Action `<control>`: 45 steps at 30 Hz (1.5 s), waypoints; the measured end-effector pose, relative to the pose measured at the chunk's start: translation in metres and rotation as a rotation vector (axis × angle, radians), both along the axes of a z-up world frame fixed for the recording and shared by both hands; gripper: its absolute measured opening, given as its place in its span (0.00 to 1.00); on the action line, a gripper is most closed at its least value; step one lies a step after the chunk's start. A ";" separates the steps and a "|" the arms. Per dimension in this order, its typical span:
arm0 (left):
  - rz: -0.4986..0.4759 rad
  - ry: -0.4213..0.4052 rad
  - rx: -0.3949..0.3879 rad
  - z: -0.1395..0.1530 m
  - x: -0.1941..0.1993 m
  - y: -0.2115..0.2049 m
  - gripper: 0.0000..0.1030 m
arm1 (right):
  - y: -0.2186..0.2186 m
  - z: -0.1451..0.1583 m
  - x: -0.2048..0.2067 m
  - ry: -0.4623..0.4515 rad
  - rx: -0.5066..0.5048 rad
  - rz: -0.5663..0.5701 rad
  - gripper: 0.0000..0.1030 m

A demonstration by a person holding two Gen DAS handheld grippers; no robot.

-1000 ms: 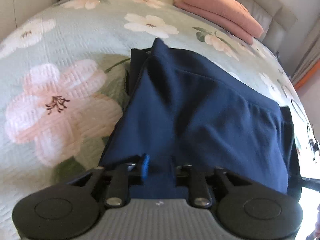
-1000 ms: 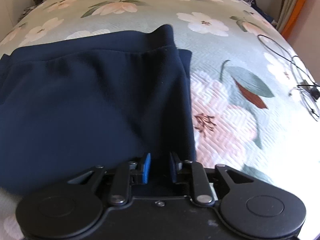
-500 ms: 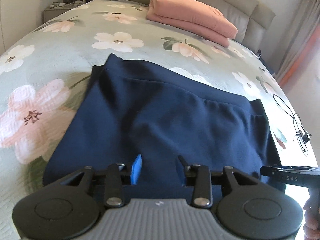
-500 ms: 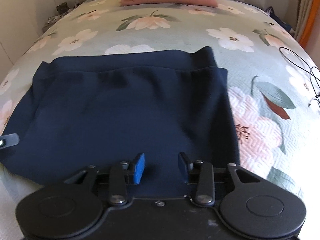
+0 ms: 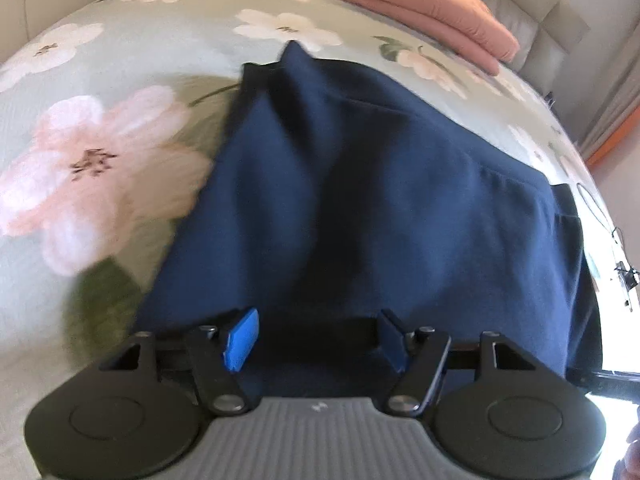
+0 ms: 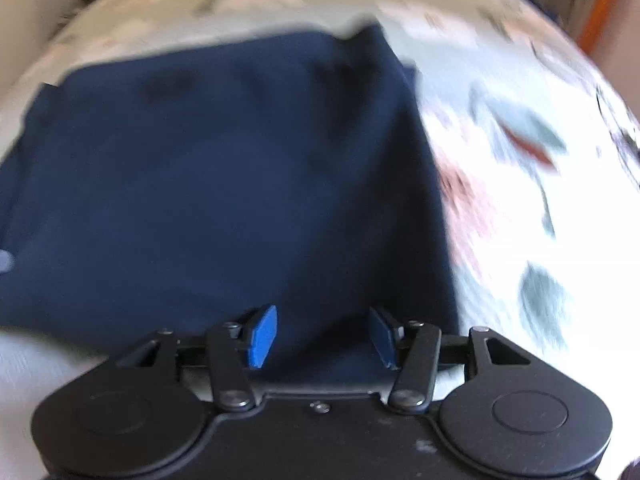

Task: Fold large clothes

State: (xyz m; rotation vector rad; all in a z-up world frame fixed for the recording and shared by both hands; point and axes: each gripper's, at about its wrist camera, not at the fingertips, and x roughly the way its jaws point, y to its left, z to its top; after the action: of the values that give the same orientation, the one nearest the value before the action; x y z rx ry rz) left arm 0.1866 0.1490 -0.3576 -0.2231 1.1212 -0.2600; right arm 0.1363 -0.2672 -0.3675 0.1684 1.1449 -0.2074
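A navy blue garment (image 5: 380, 184) lies folded and mostly flat on the flower-patterned bedspread (image 5: 92, 168), with one far corner poking up. My left gripper (image 5: 318, 340) hovers over its near edge towards the left side, jaws wide and still opening; cloth shows in the gap but neither blue pad (image 5: 242, 338) presses on it. The right wrist view is motion-blurred. There my right gripper (image 6: 322, 336) stands over the near right part of the garment (image 6: 224, 176), jaws also opening, with the pads clear of the cloth.
A folded pink blanket (image 5: 432, 12) rests at the head of the bed against the padded headboard (image 5: 532, 4). A thin black cable (image 5: 620, 268) lies on the bedspread's right side. The bed's curved edge drops off at the left and right.
Both pairs of jaws, nearly shut on the garment's near edge a second ago, have spread wide and let the cloth go. Both cameras pulled back, then dropped close again.
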 end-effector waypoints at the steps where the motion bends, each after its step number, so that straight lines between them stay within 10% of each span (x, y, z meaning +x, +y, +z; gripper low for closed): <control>1: -0.019 -0.003 0.014 0.004 -0.001 0.004 0.63 | -0.007 0.005 -0.001 -0.008 0.015 -0.012 0.50; 7: -0.142 -0.048 -0.053 0.034 0.006 0.007 0.57 | -0.017 0.060 0.049 -0.166 -0.041 0.006 0.50; 10: -0.164 -0.104 -0.096 0.045 0.013 -0.007 0.58 | -0.023 0.069 0.102 -0.276 0.084 0.017 0.50; 19: -0.199 -0.037 -0.062 0.003 0.043 -0.021 0.58 | -0.070 0.017 0.201 -0.250 0.164 -0.220 0.52; 23: -0.190 -0.018 -0.132 -0.010 0.038 0.006 0.59 | -0.095 0.001 0.194 -0.215 0.038 -0.303 0.39; 28: -0.220 0.010 -0.153 -0.017 0.018 0.039 0.58 | -0.106 0.006 0.169 -0.210 0.076 -0.357 0.55; 45: 0.050 0.059 -0.138 -0.004 0.028 0.103 0.65 | 0.077 0.027 0.027 -0.121 -0.033 0.112 0.70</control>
State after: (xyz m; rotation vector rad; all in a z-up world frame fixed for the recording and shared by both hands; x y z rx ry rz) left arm 0.2150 0.2518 -0.3614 -0.3825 1.1555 -0.2886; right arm 0.1632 -0.1897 -0.3409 0.0863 1.0268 -0.1151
